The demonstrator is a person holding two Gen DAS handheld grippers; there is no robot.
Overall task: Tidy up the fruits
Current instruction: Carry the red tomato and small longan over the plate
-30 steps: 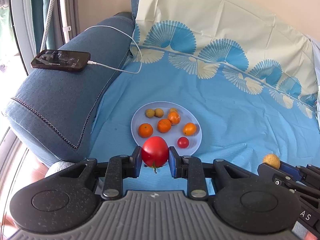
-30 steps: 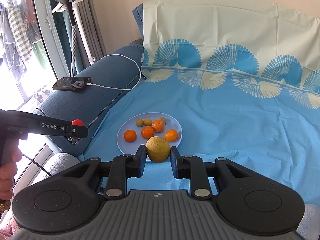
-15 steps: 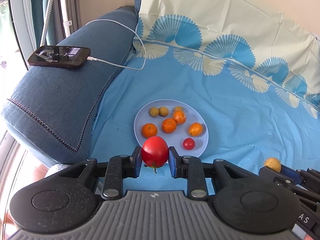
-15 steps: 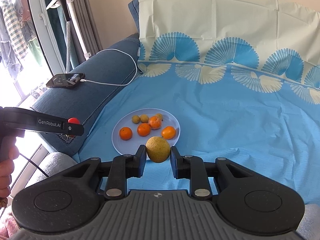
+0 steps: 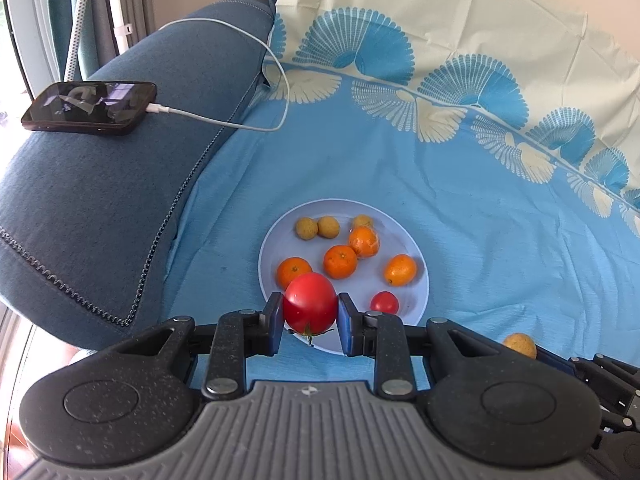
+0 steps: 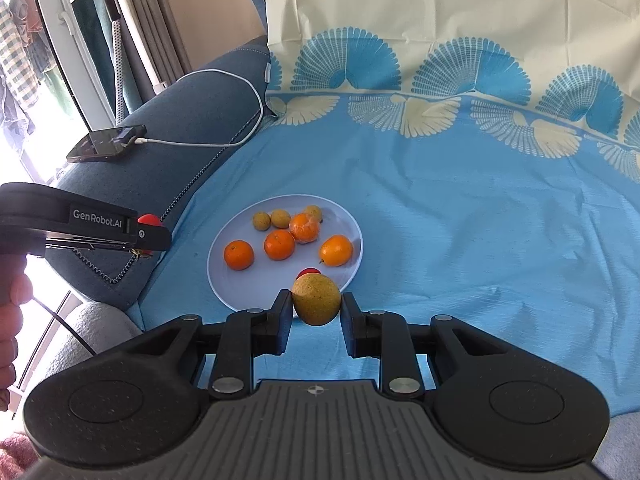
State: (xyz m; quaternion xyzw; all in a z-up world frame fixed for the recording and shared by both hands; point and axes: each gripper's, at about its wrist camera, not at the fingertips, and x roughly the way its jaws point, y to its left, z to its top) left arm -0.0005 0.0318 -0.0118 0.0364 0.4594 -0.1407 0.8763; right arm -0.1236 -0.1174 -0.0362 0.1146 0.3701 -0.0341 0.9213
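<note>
Item 1, far left: dark blue fabric sofa armrest (image 5: 100,200), bearing a black smartphone (image 5: 90,108) on a white charging cable (image 5: 240,124). Not ours to handle.

Item 2: our left gripper (image 5: 310,322), fingers closed snugly on a large glossy red tomato (image 5: 310,302), stem end down, held above the near left rim of the plate.

Item 3, centre: pale lavender round plate (image 5: 420,300) on the light blue patterned bedsheet (image 5: 480,220). Contents: four orange mandarins (image 5: 340,261), three small tan round fruits (image 5: 306,227) at the far side, one small red cherry tomato (image 5: 384,303) near the front.

Item 4: our right gripper (image 6: 316,306), fingers narrowed onto a yellow-green speckled pear-like fruit (image 6: 316,298), held over the plate's near right edge.

Step in hand, as we judge it: carrying both fruits to the plate. Next we must lower each over a bare patch of plate, part the fingers gently, and avoid nudging the mandarins, which would roll readily.
</note>
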